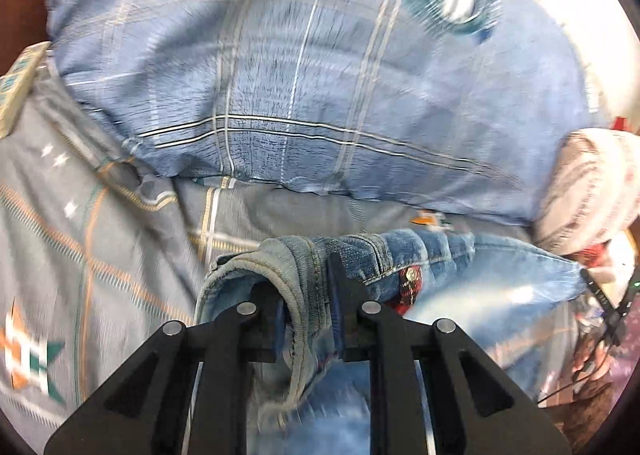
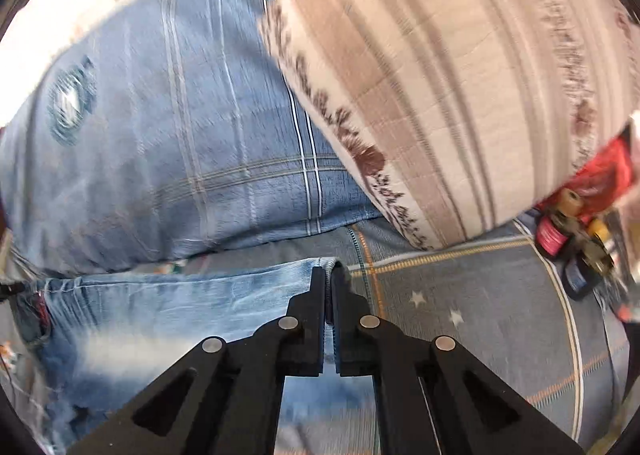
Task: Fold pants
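— Where do we have the jeans (image 1: 480, 287)?

— On the bed (image 1: 60, 215), just in front of the blue pillow (image 1: 300, 75). Our left gripper (image 1: 308, 295) is clamped on the bunched waistband; our right gripper (image 2: 329, 287) is pinched tight on the other end of that top edge.

— Why both ends?

— We judge it keeps the edge taut between us, so the denim carries over as one flat fold.
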Demonstrator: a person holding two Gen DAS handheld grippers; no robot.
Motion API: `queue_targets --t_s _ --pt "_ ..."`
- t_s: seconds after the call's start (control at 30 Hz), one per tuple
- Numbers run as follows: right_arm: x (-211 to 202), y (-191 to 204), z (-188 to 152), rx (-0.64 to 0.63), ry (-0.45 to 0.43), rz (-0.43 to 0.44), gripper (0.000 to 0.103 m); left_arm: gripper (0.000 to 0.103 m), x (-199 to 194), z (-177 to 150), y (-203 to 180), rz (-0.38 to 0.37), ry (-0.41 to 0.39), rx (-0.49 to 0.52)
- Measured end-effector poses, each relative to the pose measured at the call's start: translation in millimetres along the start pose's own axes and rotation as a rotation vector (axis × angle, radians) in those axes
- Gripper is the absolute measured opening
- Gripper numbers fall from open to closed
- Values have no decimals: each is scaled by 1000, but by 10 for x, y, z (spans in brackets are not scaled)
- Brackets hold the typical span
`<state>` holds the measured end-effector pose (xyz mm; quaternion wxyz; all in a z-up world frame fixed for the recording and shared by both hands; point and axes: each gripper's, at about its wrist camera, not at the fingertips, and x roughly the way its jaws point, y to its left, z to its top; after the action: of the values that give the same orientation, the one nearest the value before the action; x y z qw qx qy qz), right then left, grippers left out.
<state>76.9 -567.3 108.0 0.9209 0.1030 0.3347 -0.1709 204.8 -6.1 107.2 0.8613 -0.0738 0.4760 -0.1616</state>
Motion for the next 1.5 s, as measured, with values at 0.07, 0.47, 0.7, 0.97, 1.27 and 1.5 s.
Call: queue_targets --t_s 0.07,0.47,0.7,0.97,1.27,1.5 --pt "-237 -33 -166 -5 -21 29 2 16 -291 -302 37 -41 -31 -7" --pt "-662 -642 -1839 182 168 49 9 25 -131 -1853 544 -114 222 -164" --pt "-1299 -641 -2013 209 103 0 53 49 -833 -1934 632 -196 97 -259" --pt "-1037 -226 -2078 397 199 379 62 80 -527 -2021 438 -284 122 -374" --pt "-414 272 -2228 564 357 558 62 80 -119 -2011 444 -232 170 -482" --pt "-163 556 -2218 546 380 603 3 20 114 -1776 423 -210 196 -450"
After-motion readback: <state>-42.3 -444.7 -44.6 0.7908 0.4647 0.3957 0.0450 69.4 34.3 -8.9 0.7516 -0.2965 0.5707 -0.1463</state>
